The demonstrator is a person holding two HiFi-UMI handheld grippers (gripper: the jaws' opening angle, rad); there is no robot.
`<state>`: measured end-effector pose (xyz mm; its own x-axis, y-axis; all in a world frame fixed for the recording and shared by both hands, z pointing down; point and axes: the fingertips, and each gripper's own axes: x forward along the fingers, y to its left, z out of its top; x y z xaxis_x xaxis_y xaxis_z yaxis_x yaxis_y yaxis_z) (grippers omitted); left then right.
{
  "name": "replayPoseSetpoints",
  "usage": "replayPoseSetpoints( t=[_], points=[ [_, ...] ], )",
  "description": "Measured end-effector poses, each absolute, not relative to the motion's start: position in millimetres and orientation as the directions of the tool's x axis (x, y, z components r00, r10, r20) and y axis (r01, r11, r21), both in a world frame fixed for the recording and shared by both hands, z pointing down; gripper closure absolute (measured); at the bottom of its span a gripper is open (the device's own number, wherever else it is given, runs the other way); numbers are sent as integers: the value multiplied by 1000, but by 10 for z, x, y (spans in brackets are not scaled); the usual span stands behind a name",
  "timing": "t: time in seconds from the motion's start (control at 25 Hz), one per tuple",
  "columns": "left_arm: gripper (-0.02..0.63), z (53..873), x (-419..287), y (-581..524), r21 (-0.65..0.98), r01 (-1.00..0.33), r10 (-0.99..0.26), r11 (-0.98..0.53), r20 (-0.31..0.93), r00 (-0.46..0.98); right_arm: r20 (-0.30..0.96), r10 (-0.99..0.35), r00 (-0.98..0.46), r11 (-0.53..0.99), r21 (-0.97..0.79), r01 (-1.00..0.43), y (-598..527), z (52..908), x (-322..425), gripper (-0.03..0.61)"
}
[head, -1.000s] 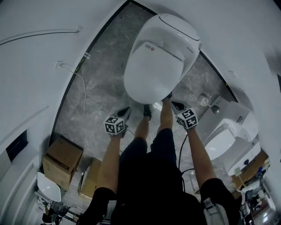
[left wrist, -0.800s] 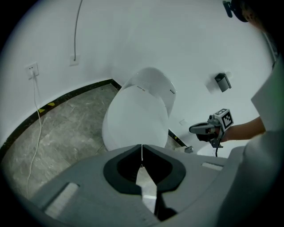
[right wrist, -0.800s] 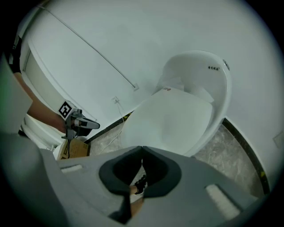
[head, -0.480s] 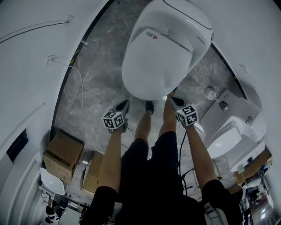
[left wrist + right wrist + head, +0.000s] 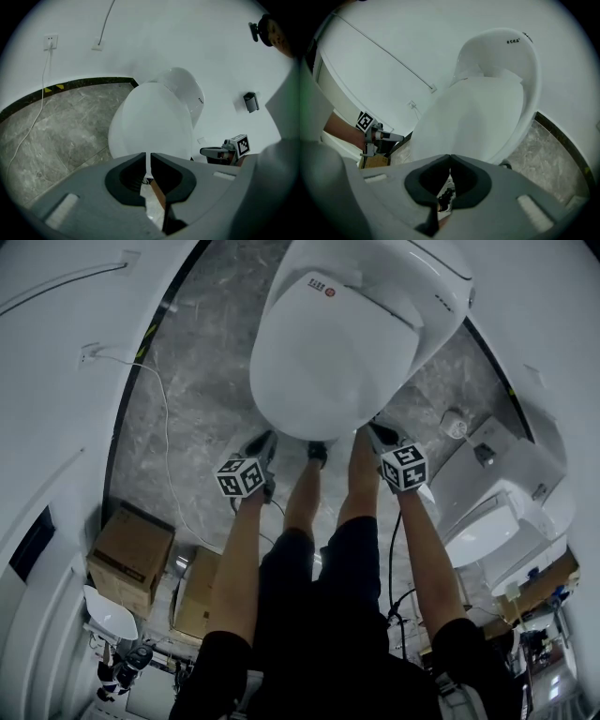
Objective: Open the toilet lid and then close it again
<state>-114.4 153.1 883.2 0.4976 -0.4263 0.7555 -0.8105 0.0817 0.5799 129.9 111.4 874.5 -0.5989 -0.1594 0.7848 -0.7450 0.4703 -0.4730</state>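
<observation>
A white toilet with its lid [image 5: 333,357] down stands on the grey marble floor, seen from above in the head view. The same closed lid [image 5: 152,119] fills the middle of the left gripper view and the lid [image 5: 473,117] the right gripper view. My left gripper [image 5: 264,444] is shut and empty, just short of the bowl's front left edge. At the front right edge my right gripper [image 5: 378,434] is shut and empty as well. From each gripper view the jaws meet below the lid's front rim, with a shoe showing under them.
The person's legs and shoes stand between the grippers at the bowl's front. A second white toilet [image 5: 487,531] sits at the right. Cardboard boxes [image 5: 129,554] lie at the lower left. A white cable [image 5: 167,427] runs along the floor by the left wall.
Both grippers have dropped lower in front of the toilet, staying shut. The head view has swung so the toilet sits higher and larger in the picture.
</observation>
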Motion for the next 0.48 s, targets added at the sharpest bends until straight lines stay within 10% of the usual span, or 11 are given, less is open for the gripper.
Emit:
replayPoseSetpoints(
  t=[0.48],
  points=[
    [426, 9166, -1099, 1415, 564, -796, -438, 219, 786, 436, 792, -157, -590, 443, -478, -759, 1127, 8961, 1429, 575]
  ],
)
